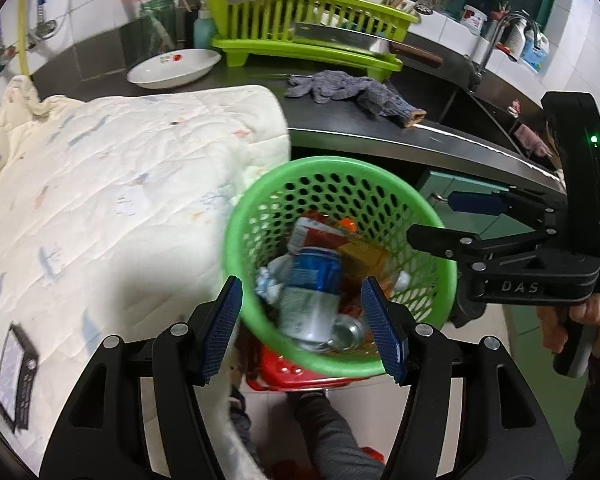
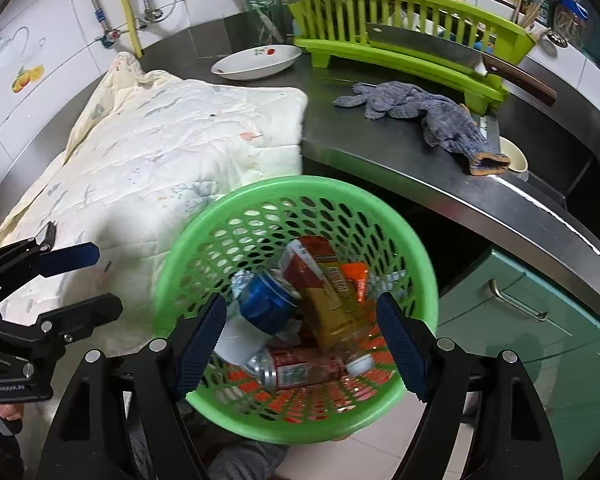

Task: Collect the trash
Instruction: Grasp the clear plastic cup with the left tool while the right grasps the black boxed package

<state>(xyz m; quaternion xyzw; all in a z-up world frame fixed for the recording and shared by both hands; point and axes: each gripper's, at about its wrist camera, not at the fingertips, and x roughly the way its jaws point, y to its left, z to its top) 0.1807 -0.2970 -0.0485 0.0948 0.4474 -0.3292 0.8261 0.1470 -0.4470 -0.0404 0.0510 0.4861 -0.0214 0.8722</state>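
- Green plastic basket (image 1: 340, 176) with a perforated wall sits below the edge of the steel worktop (image 1: 360, 120), beside a cream quilted blanket (image 1: 120, 168) that drapes over the worktop's left end
- Trash fills the basket: a blue drink can (image 2: 266, 304), a red can (image 2: 300, 368) lying on its side, a yellow-and-red carton (image 2: 324, 300), an orange wrapper (image 2: 358, 280) and crumpled paper (image 1: 268, 280)
- Left hand-held gripper (image 1: 302, 328) hangs over the basket's near rim with its blue pads (image 1: 220, 328) spread apart and nothing pinched between them
- Right hand-held gripper (image 2: 300, 344) also points down into the basket, pads wide apart and gripping nothing; in the left wrist view it shows at the basket's right side (image 1: 432, 220), a person's hand (image 1: 584, 320) on its grip
- Farther back on the worktop lie a grey knitted glove (image 2: 420, 112), a white dish (image 2: 256, 62) with a flower print, and a lime-green dish rack (image 2: 400, 40) with a cleaver (image 2: 432, 46) resting across it
- Green cabinet drawer (image 2: 540, 320) with a metal handle stands under the worktop at right
- Small dark device (image 1: 14, 376) lies on the blanket at lower left in the left wrist view
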